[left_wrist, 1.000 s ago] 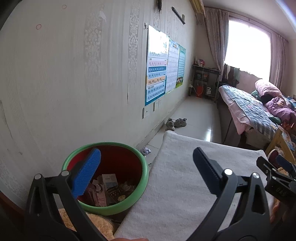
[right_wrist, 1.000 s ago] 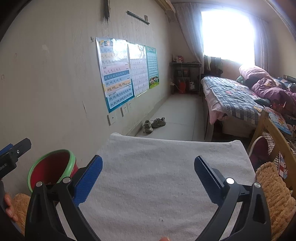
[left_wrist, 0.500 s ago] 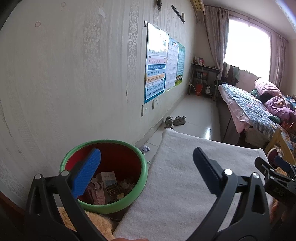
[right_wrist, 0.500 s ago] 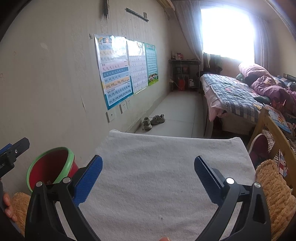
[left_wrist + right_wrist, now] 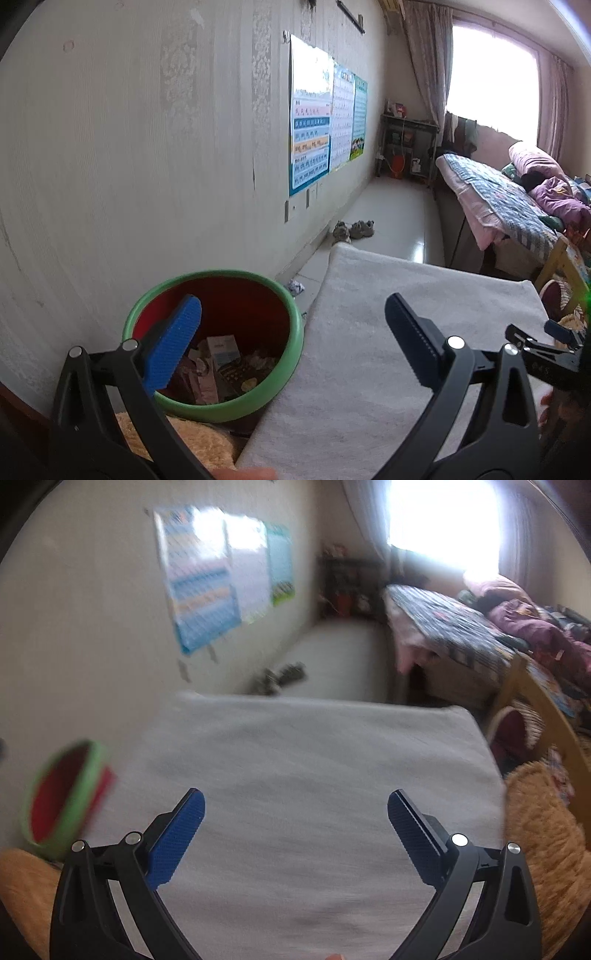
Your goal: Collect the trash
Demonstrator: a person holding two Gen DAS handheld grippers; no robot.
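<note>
Both jaws stand apart and empty, the left gripper [image 5: 291, 325] over the bin's [image 5: 295, 343] rim, where the trash [image 5: 221, 354] lies, the right gripper [image 5: 295, 819] over a seemingly bare, blurred towel [image 5: 314, 757].

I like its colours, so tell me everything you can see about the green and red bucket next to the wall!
The bucket is round, with a thick bright green rim and a dark red inside; it looks like plastic. It stands upright and open, with no lid, close to the pale wall, beside the left edge of the grey towel-covered surface. Something tan and fluffy lies just in front of it. Inside lie bits of trash: a small light box, pinkish paper and crumpled wrappers. Nothing is gripping it. The right wrist view shows it blurred.
</note>
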